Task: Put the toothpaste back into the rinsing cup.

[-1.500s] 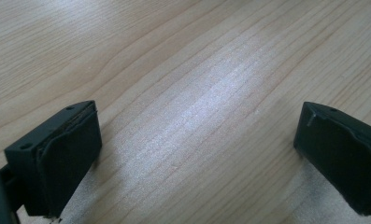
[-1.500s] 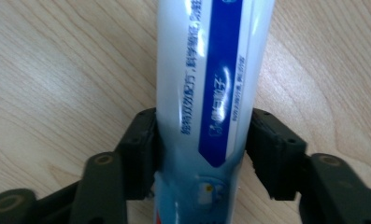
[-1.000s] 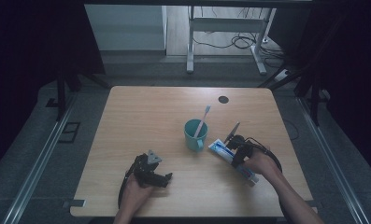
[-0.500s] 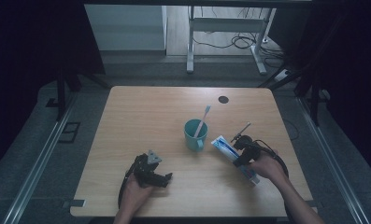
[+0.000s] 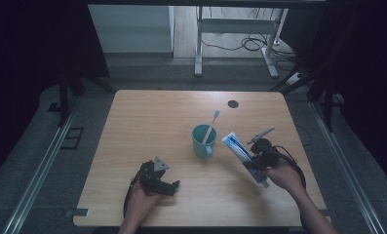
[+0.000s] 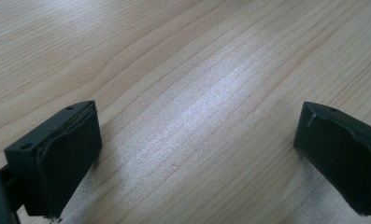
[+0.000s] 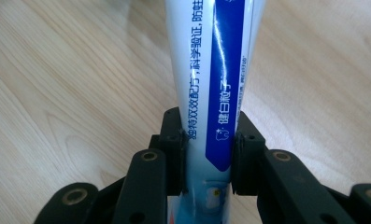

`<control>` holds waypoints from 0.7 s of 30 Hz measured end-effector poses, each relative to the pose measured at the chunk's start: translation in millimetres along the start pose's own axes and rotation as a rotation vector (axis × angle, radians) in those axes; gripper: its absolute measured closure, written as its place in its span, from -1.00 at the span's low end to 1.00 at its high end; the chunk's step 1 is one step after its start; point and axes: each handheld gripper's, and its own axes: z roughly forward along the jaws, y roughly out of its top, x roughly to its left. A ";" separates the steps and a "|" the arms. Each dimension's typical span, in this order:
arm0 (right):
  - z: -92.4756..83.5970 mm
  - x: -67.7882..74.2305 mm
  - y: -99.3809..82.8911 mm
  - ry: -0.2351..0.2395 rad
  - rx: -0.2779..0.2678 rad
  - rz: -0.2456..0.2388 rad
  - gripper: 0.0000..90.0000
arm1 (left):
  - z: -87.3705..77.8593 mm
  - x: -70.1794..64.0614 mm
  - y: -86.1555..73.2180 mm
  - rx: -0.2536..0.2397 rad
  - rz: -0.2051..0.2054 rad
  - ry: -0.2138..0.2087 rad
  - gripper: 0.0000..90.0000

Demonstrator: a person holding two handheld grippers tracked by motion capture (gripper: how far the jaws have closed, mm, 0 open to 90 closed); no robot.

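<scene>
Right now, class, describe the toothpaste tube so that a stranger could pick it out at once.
On the wooden table, look right of the teal cup. The toothpaste tube is clamped in the right gripper, white with a blue stripe, flat and printed, unlike the thin toothbrush in the cup.

Pale, straight-grained wooden counter (image 5: 157, 117) with rounded corners, centre of the high view. Small round black disc (image 5: 233, 104) set into its top near the 1 o'clock corner. Grey floor (image 5: 59, 170) all around. Metal floor rails run beside the counter: one at 8 o'clock (image 5: 35, 180), another at 4 o'clock (image 5: 349, 180). At 12 o'clock, a light-grey metal frame with upright legs (image 5: 232, 34) stands on a lighter strip of floor, loose black cables (image 5: 244, 44) coiled beneath. Whitish panel (image 5: 130, 29) at 11 o'clock. Dark curtains or shadow at 9 and 3 o'clock; detail there cannot be made out. Light dim, soft sheen on the wood.
</scene>
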 end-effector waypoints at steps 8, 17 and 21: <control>-8.1 2.7 0.0 -0.007 -0.115 0.000 0.57 | 0.0 0.1 0.0 -0.001 0.001 0.001 -0.98; -13.6 4.3 0.8 -0.024 -0.203 -0.008 0.57 | 0.1 0.2 0.0 -0.001 0.002 0.001 -0.98; -17.6 5.2 3.2 -0.017 -0.252 -0.003 0.57 | 0.1 0.5 0.1 -0.001 0.006 0.001 -0.98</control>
